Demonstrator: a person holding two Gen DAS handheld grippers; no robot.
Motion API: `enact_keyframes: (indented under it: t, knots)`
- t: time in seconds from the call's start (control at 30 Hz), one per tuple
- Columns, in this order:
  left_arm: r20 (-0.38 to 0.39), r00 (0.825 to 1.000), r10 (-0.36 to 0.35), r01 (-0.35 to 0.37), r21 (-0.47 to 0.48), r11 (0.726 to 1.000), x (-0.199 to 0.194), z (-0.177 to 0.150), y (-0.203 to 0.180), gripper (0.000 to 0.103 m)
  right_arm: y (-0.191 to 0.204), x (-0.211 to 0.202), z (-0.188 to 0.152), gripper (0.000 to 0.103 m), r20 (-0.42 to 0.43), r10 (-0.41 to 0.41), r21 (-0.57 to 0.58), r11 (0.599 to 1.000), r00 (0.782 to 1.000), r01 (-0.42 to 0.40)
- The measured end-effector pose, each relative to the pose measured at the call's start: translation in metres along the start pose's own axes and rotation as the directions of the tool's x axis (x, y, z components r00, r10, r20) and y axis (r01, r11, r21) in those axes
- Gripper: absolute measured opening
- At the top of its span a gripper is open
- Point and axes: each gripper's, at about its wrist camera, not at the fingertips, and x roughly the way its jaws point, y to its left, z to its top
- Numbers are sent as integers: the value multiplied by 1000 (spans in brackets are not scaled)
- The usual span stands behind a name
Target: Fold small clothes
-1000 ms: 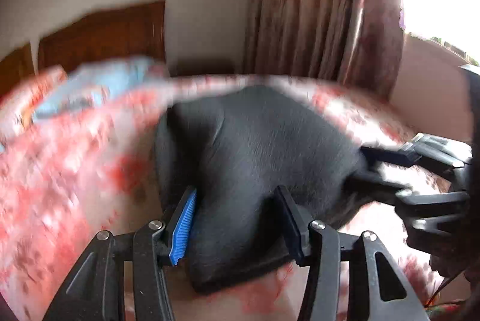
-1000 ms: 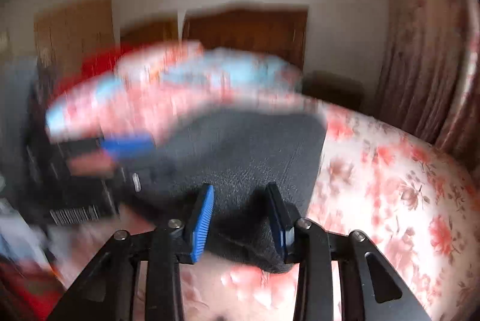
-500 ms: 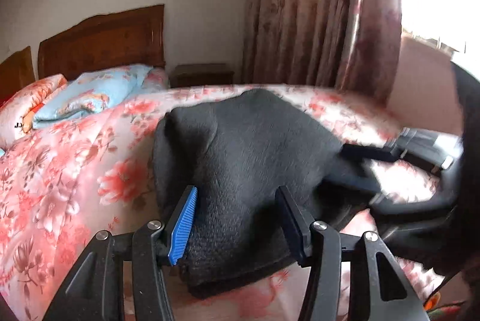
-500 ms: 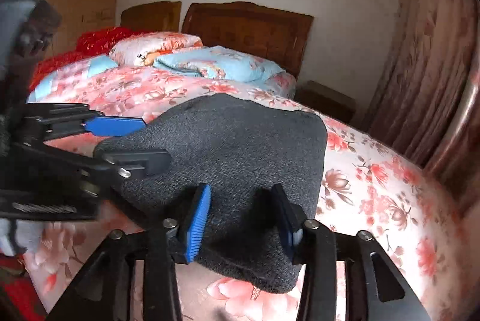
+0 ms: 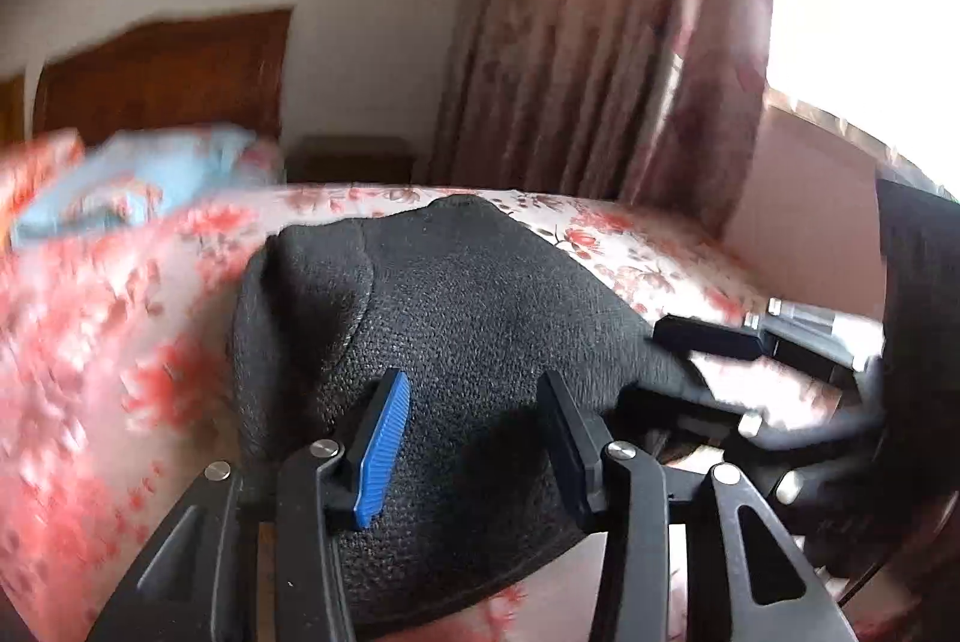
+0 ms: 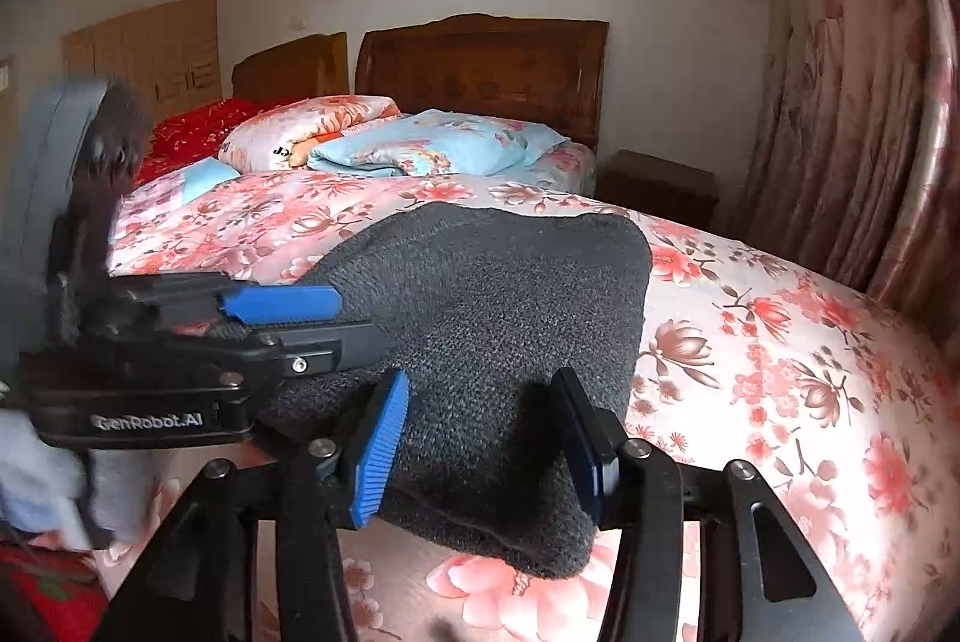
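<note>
Right wrist view, right gripper (image 6: 477, 438) jaws just widened, apart around dark knit garment (image 6: 510, 318), left gripper (image 5: 474, 453) jaws narrowing, apart.

A dark charcoal knitted garment (image 5: 480, 342) lies humped on the bed's pink floral bedspread (image 5: 90, 372), filling the gap between the left tool's (image 5: 474, 438) black fingers, one with a blue ribbed pad; its jaws have just been closing. The right tool (image 5: 690, 360) reaches in at the garment's right edge.
</note>
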Motion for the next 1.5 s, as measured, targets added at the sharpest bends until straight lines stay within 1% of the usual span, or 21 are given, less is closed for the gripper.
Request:
enact_keyframes:
  t: [0.07, 0.13, 0.23, 0.3, 0.37, 0.4, 0.6, 0.77, 0.97, 1.03, 1.07, 1.13, 1.17, 1.2, 1.23, 1.27, 1.33, 1.4, 1.43, 1.47, 1.5]
  knots:
    - [2, 1000, 9, -10, 18, 1000, -2, -1, -4, 45, -2, -1, -2, 103, 2, 6, 4, 1000, 1000, -6]
    - [2, 1000, -6, 6, -6, 1000, -2, 0, 0, 45, -3, -2, 0, 103, 6, 12, 18, 1000, 1000, -12]
    - [5, 1000, -14, 14, -9, 1000, -5, 0, 1, 45, -13, -3, 5, 103, 32, -18, 61, 998, 999, 16]
    - [6, 1000, -11, 11, -6, 1000, -6, 0, -1, 45, -22, 3, 4, 103, 2, -22, 94, 995, 1000, 21]
    - [2, 1000, -12, 12, -1, 1000, -5, -1, 0, 45, -30, 6, 0, 103, -18, 38, 147, 989, 999, -35]
    - [-1, 1000, -16, 16, 0, 1000, -5, -1, 0, 45, -31, 6, -1, 103, -22, 50, 156, 987, 998, -47]
    - [-18, 998, -57, 56, -25, 998, -11, -3, 7, 45, -22, 2, 0, 103, -63, 52, 111, 993, 997, -45]
    - [-29, 997, -67, 67, -7, 998, -11, -3, 9, 45, -23, 3, 3, 103, -98, 87, 120, 990, 991, -75]
    - [-45, 996, -72, 71, -7, 997, -13, -1, 12, 45, -15, 1, 3, 103, -123, 104, 78, 992, 987, -95]
    - [-48, 997, -66, 65, -2, 998, -13, -1, 11, 45, -20, 2, 7, 103, -127, 113, 63, 992, 985, -106]
    - [-45, 997, -65, 65, -5, 998, -13, -1, 11, 45, -25, 2, 11, 103, -119, 109, 65, 993, 987, -102]
    - [-39, 997, -70, 69, -26, 997, -12, -2, 13, 45, -33, 1, 24, 103, -79, 63, 42, 997, 995, -60]
    - [-37, 997, -71, 70, -33, 997, -12, -2, 13, 45, -39, 2, 34, 103, -39, 53, 32, 998, 998, -52]
    - [-36, 997, -72, 70, -38, 997, -12, -2, 14, 45, -45, 3, 44, 103, 0, 62, 34, 998, 998, -62]
    - [-36, 997, -71, 70, -38, 997, -12, -3, 14, 45, -53, 9, 56, 103, 35, 89, 37, 995, 995, -90]
    - [-35, 997, -72, 71, -37, 997, -12, -3, 14, 45, -59, 15, 64, 103, 44, 107, 39, 993, 993, -109]
    - [-37, 997, -74, 72, -40, 997, -12, -4, 15, 45, -74, 43, 80, 103, 26, 120, 51, 991, 992, -121]
    - [-41, 997, -70, 68, -42, 997, -12, -4, 15, 45, -87, 82, 85, 103, -51, 135, 66, 989, 990, -132]
    - [-46, 997, -66, 64, -39, 997, -12, -4, 14, 45, -94, 109, 82, 103, -122, 146, 77, 987, 982, -138]
    - [-51, 997, -62, 60, -35, 998, -11, -3, 13, 45, -99, 127, 75, 103, -172, 139, 80, 989, 975, -127]
    - [-57, 997, -56, 55, -29, 998, -11, -3, 12, 45, -102, 138, 69, 103, -199, 138, 85, 989, 970, -123]
